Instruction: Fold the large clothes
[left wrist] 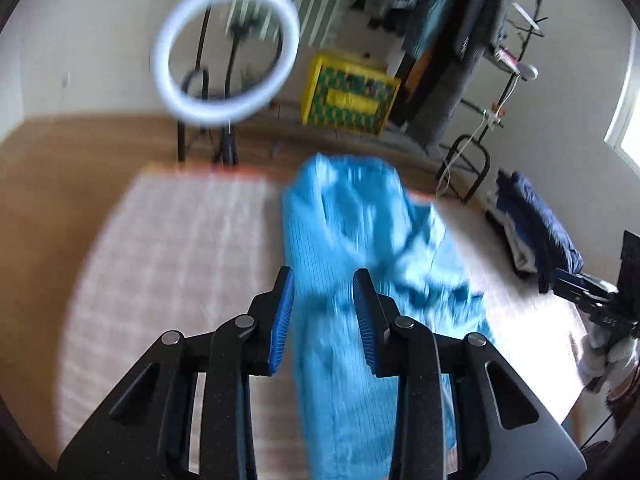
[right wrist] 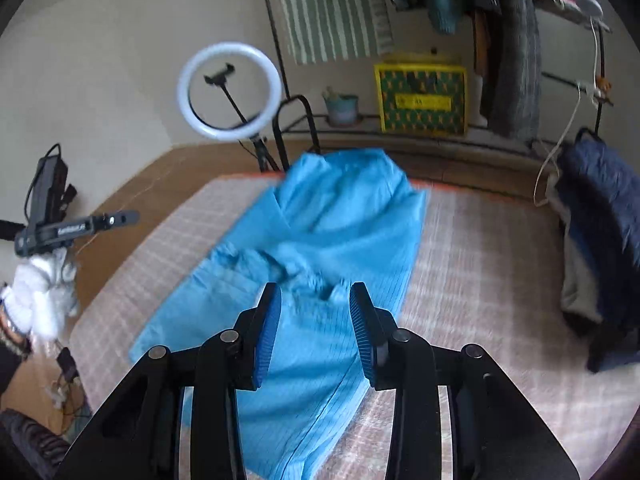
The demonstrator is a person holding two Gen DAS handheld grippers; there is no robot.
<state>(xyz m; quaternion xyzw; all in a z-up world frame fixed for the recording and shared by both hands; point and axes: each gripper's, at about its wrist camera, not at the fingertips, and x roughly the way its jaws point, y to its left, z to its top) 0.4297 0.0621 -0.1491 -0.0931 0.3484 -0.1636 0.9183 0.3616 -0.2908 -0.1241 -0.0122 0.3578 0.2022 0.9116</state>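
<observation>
Below me, the checked mat [right wrist: 480, 264] on the floor carries the blue garment [right wrist: 320, 240], lying rumpled lengthwise across it. Both my left tongs [left wrist: 324, 312] and my right tongs [right wrist: 315, 328] hover over the cloth, spread apart, pinching nothing.
</observation>
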